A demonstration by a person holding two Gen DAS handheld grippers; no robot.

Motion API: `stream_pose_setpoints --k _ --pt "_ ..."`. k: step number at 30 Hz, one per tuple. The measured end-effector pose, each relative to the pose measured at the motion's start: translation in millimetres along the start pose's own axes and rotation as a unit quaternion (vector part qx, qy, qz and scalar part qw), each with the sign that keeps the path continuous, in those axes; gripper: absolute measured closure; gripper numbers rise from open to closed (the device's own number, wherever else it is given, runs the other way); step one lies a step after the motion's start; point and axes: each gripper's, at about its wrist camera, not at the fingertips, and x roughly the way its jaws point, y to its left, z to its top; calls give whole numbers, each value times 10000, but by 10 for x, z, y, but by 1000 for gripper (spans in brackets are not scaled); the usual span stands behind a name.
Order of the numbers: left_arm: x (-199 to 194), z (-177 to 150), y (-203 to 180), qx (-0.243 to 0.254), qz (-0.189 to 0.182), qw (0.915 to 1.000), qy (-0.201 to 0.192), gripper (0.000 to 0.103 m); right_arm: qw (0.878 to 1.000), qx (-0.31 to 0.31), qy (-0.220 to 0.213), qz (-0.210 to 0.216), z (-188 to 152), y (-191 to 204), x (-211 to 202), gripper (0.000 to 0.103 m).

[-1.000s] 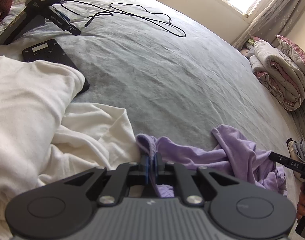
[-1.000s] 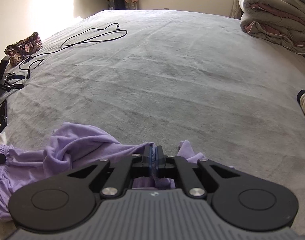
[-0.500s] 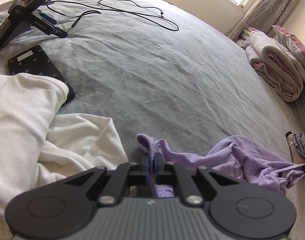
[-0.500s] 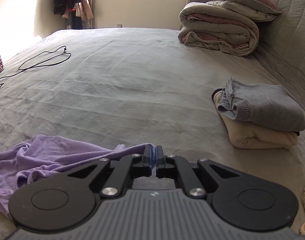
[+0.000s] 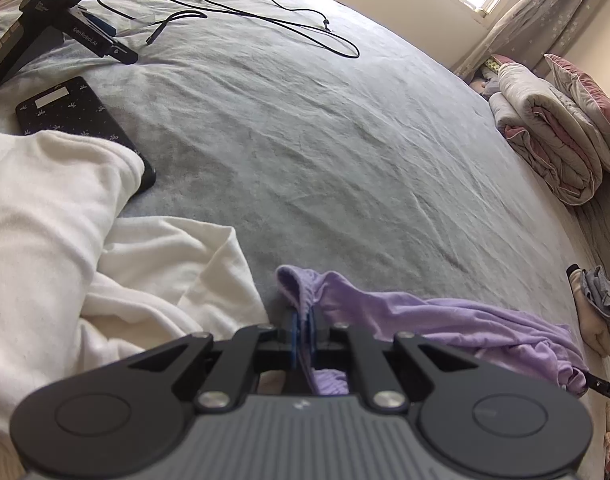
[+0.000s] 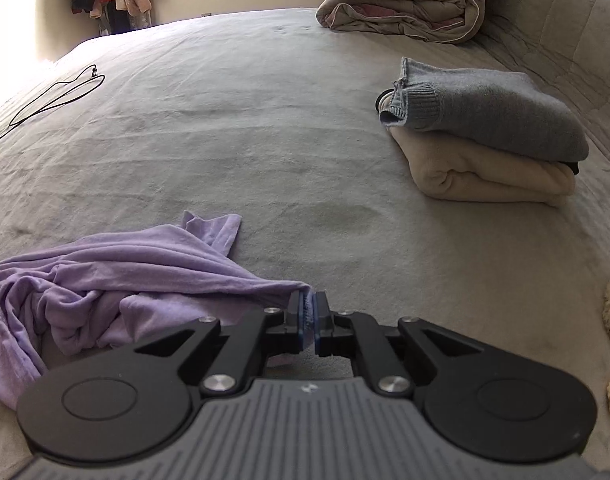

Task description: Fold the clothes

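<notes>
Where the left tool [image 5: 304,322] grips, the lilac garment's [image 5: 445,320] edge hides.

Grey bed [image 5: 345,152], sheet creased. On it: purple garment [image 6: 117,276], white cloth [image 5: 65,220], black cable [image 5: 281,20], dark notebook [image 5: 77,120]. Folded stack [image 6: 485,136], rolled quilt [image 6: 401,4] farther back.

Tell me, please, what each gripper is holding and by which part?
The left gripper pinches the purple garment by a gathered edge. The right gripper has just been opening, with another edge between its pads.

A bedroom: wide bed [image 6: 265,120], rolled duvet [image 6: 401,4], curtained window [image 5: 545,12].
</notes>
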Motion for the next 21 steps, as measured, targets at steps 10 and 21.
stream_pose_setpoints --k 10,21 --pt "-12 -3 6 -37 -44 10000 -15 98 9991 153 -198 340 120 9 -146 64" --pt "-52 -8 -7 8 -103 9999 -71 98 9973 -86 -351 643 269 293 -198 64"
